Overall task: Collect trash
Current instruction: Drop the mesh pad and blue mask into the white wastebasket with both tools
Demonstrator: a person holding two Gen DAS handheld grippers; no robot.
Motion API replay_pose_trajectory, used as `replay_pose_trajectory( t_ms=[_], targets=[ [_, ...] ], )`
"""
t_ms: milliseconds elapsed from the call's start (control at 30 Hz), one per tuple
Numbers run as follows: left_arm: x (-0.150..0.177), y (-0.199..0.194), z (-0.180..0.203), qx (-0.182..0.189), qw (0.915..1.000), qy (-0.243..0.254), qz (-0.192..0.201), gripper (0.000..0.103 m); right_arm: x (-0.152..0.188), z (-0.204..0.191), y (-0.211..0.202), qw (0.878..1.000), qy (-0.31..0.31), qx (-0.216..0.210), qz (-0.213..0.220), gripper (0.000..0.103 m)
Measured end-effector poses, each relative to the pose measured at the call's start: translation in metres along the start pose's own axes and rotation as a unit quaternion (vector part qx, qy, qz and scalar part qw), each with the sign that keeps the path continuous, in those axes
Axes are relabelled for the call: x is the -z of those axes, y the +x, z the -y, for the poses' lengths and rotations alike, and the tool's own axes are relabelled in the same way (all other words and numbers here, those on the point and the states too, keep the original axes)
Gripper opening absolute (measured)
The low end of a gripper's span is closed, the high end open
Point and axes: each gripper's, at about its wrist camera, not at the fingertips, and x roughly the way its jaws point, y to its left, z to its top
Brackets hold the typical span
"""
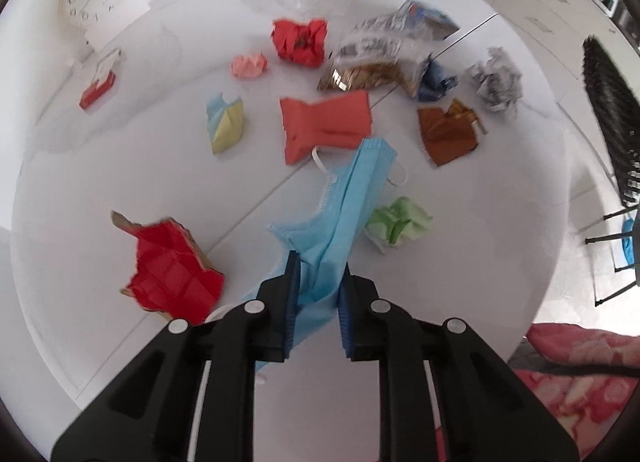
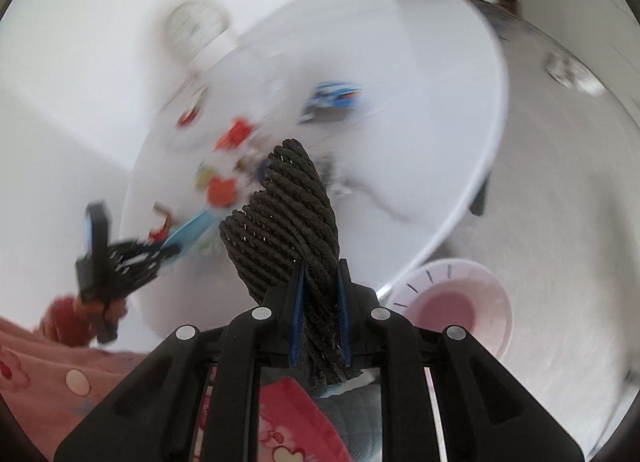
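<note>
Trash strewn over white round table (image 1: 500, 222): blue face mask (image 1: 344, 214) pinched in narrowly closed left gripper (image 1: 319, 266), just beside green paper wad (image 1: 398, 224) and near torn red carton (image 1: 172, 274). Right gripper (image 2: 320, 266) clamped tight on black woven rope basket (image 2: 288, 218), above table edge, pink bowl (image 2: 456, 302) below on floor.

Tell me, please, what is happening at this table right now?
A person is clearing trash off a round white table with a handheld tool in each hand. The left tongs are shut on a blue face mask, with crumpled papers and wrappers lying around it. The right tongs are clamped on a dark woven rope piece, held near the table edge above a pink bowl.
</note>
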Motion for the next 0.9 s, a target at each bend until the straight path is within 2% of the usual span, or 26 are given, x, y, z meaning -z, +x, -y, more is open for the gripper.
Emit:
replay_pose_trajectory(
  t_ms=[133, 267, 400, 533, 567, 600, 633, 700, 800, 900],
  targets=[
    [-0.005, -0.028, -0.007, 0.013, 0.9998, -0.003, 0.017, 0.017, 0.026, 0.037, -0.009, 0.995, 0.078, 0.05, 0.027, 0.018],
    [-0.016, -0.058, -0.008, 0.023, 0.9991, -0.002, 0.036, 0.017, 0.067, 0.084, 0.003, 0.981, 0.16, 0.103, 0.028, 0.018],
    [-0.034, -0.08, 0.008, 0.048, 0.9971, 0.023, 0.055, 0.017, 0.114, 0.141, 0.055, 0.958, 0.255, 0.134, -0.005, 0.018],
    [-0.054, -0.092, 0.043, 0.084, 0.9917, 0.073, 0.066, 0.017, 0.14, 0.179, 0.112, 0.941, 0.302, 0.148, -0.038, 0.02],
    [-0.059, -0.093, 0.056, 0.093, 0.9894, 0.09, 0.067, 0.017, 0.145, 0.186, 0.125, 0.937, 0.314, 0.149, -0.045, 0.023],
    [-0.063, -0.094, 0.067, 0.1, 0.9872, 0.104, 0.068, 0.017, 0.149, 0.191, 0.137, 0.933, 0.325, 0.145, -0.052, 0.032],
    [-0.066, -0.094, 0.081, 0.109, 0.9845, 0.119, 0.069, 0.017, 0.15, 0.194, 0.145, 0.93, 0.333, 0.143, -0.057, 0.048],
    [-0.072, -0.093, 0.108, 0.124, 0.9792, 0.145, 0.068, 0.017, 0.152, 0.195, 0.158, 0.924, 0.342, 0.161, -0.062, 0.065],
    [-0.078, -0.085, 0.158, 0.147, 0.969, 0.188, 0.064, 0.017, 0.154, 0.193, 0.154, 0.923, 0.338, 0.176, -0.061, 0.073],
    [-0.079, -0.069, 0.203, 0.164, 0.9615, 0.215, 0.048, 0.017, 0.156, 0.19, 0.129, 0.923, 0.335, 0.184, -0.046, 0.081]
  ],
)
